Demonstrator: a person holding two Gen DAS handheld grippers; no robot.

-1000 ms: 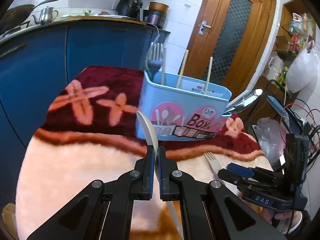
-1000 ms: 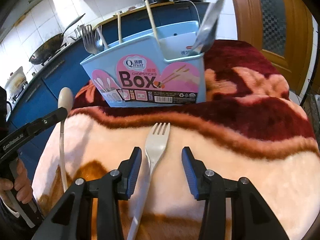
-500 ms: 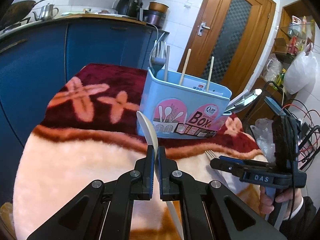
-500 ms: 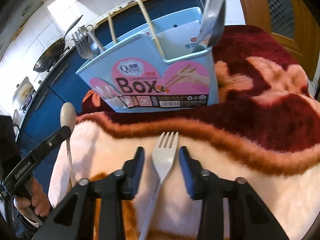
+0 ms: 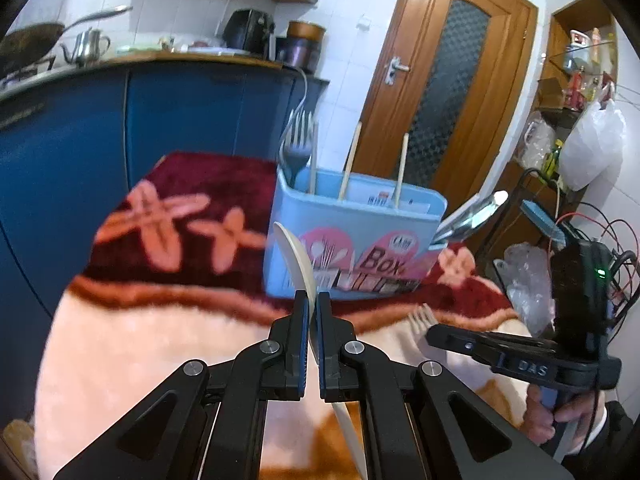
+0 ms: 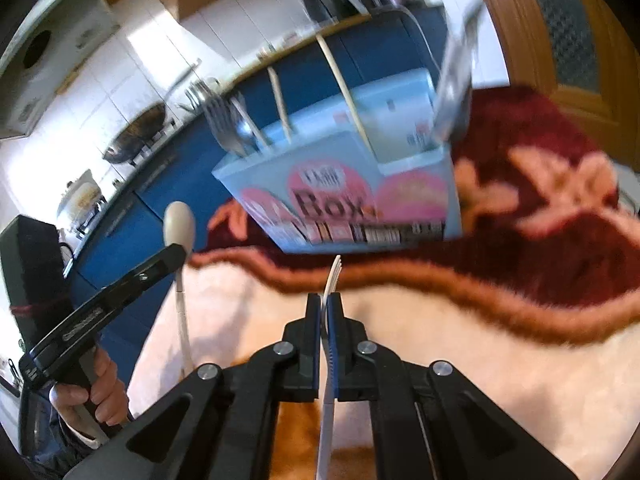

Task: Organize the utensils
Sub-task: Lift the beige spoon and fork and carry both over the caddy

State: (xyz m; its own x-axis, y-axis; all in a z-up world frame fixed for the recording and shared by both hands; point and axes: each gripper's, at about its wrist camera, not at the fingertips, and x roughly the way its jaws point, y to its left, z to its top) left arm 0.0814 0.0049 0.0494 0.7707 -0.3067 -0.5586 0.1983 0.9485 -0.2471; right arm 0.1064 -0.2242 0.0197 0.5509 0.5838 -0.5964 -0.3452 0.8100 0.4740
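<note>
A light blue chopsticks box (image 5: 352,240) (image 6: 360,192) stands on the blanket, holding metal forks (image 5: 298,148), wooden chopsticks (image 5: 350,160) and a metal spoon (image 5: 468,216). My left gripper (image 5: 313,308) is shut on a white plastic spoon (image 5: 294,256), bowl pointing up toward the box; the spoon also shows in the right wrist view (image 6: 180,228). My right gripper (image 6: 325,308) is shut on a white plastic fork (image 6: 332,276), turned edge-on, just in front of the box. In the left wrist view the right gripper (image 5: 436,330) shows with the fork's tines (image 5: 422,316).
A pink and dark red plush blanket (image 5: 140,344) (image 6: 520,360) covers the table. Blue kitchen cabinets (image 5: 160,120) with pans and appliances stand behind. A wooden door (image 5: 452,80) is at the back right. Wires and bags (image 5: 592,152) hang at the right.
My right gripper has closed on the white fork and lifted it off the blanket, turning it on edge. My left gripper still holds the spoon and has moved closer to the box.
</note>
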